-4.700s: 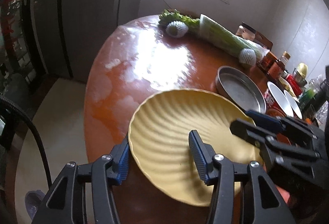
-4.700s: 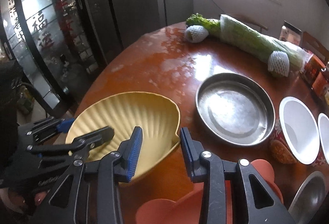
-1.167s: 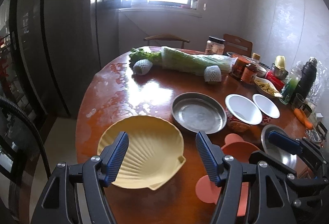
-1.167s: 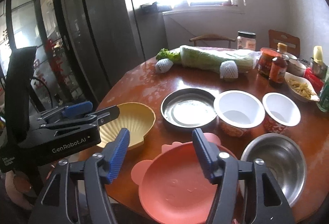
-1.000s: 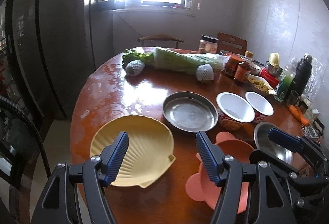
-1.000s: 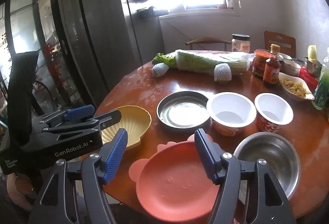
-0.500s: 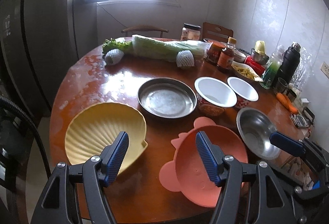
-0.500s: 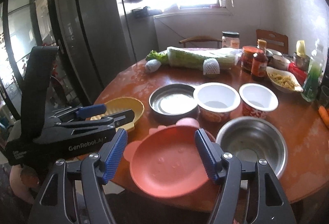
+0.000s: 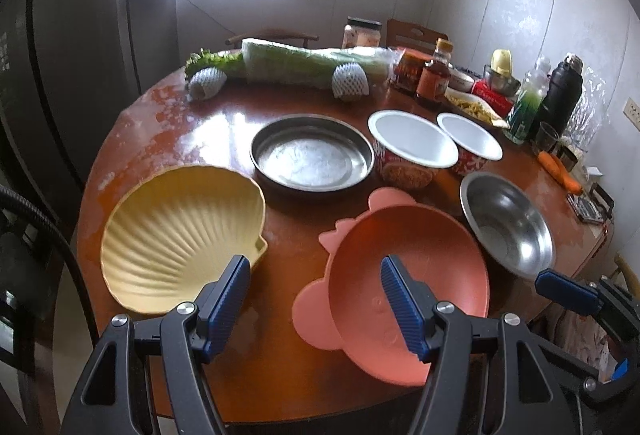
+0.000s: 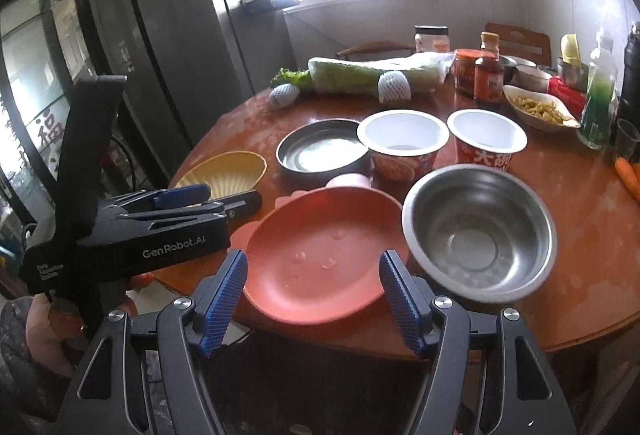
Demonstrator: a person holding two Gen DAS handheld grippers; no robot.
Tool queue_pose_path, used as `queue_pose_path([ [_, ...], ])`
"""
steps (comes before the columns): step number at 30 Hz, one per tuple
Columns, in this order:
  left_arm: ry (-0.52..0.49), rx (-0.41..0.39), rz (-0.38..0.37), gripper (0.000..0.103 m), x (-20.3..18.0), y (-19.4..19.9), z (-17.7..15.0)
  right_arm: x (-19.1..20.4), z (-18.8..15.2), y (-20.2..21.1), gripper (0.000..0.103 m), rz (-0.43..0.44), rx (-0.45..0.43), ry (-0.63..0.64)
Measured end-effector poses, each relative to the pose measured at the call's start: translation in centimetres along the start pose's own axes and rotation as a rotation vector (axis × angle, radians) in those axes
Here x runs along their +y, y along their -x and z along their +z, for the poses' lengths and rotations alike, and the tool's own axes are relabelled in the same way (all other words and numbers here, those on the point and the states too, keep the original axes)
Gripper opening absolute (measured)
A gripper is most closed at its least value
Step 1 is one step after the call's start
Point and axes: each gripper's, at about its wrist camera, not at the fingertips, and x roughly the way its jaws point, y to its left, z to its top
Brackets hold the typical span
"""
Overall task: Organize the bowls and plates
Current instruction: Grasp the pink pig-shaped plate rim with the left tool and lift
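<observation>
On the round wooden table sit a yellow shell-shaped plate [image 9: 182, 231] at the near left, a flat steel pan [image 9: 312, 153] behind it, a pink animal-shaped bowl [image 9: 408, 275] at the near edge, a steel bowl [image 9: 506, 223] to its right, and two white-lined red paper bowls [image 9: 412, 147] [image 9: 470, 141]. My left gripper [image 9: 316, 301] is open and empty, held above the near edge between the yellow plate and pink bowl. My right gripper [image 10: 314, 299] is open and empty, pulled back in front of the pink bowl [image 10: 320, 255], beside the steel bowl [image 10: 478, 227].
A wrapped cabbage [image 9: 312, 65] and netted fruits [image 9: 350, 81] lie at the table's far side. Jars, sauce bottles [image 9: 434, 75], a food dish, a green bottle and a black flask [image 9: 562, 97] crowd the far right. A carrot [image 9: 558, 167] lies at the right edge. A dark refrigerator [image 10: 172, 47] stands left.
Both grippers have let go of the yellow plate and drawn back and up from the table; both views have swung right, so the pink bowl and steel bowl now show more centrally.
</observation>
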Motion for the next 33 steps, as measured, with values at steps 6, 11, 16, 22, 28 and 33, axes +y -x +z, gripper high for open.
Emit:
queue_pose_path([
  [6,-0.008,0.020,-0.015,0.068,-0.2,-0.5,-0.5,-0.6,-0.9,-0.7,0.070,-0.016,0.036,-0.025],
  [11,-0.007,0.026,-0.019,0.068,0.0,-0.8,-0.6,-1.3,-1.3,-1.3,0.070,-0.018,0.054,-0.050],
  [16,-0.007,0.034,-0.027,0.068,-0.1,-1.2,-0.7,-1.6,-1.4,-2.0,0.070,-0.014,0.067,-0.056],
  [22,-0.010,0.058,-0.027,0.068,-0.2,-2.1,-1.0,-2.0,-1.7,-3.1,0.070,-0.016,0.080,-0.071],
  [28,-0.022,0.061,-0.004,0.067,-0.3,-2.7,-1.3,-2.6,-2.0,-4.1,0.070,-0.018,0.088,-0.081],
  [33,-0.029,0.066,-0.012,0.067,-0.5,-3.2,-1.4,-2.6,-1.9,-5.0,0.064,-0.048,0.088,-0.044],
])
